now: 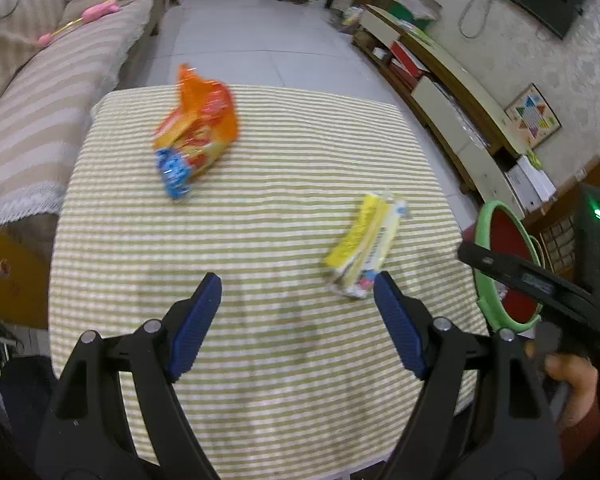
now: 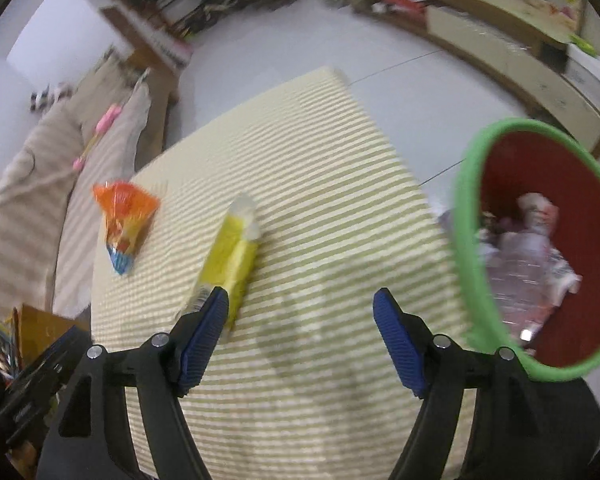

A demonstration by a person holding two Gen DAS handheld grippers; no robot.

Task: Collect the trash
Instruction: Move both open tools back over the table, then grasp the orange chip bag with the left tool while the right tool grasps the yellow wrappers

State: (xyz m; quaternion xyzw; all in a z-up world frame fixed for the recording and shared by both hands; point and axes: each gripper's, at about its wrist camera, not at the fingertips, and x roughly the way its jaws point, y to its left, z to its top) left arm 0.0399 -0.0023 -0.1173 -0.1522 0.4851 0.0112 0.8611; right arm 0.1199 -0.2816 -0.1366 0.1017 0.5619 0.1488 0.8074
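While both grippers hang empty with fingers apart over the striped counter (image 1: 260,220), the left gripper (image 1: 298,292) faces the orange wrapper (image 1: 196,128) at the counter's far side, and the right gripper (image 2: 300,308) nears the yellow packet (image 2: 230,256), likely since the bin (image 2: 466,216) stands beside that edge.

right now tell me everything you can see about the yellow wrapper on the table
The yellow wrapper is a long, flattened packet, crinkled like thin plastic film, with a bright yellow face, a pale whitish edge strip and what looks like a printed barcode. It lies flat on the green and white striped table cover, near the side where the bin stands. Nothing grips it; both grippers are open above the table. It lies apart from the orange wrapper.
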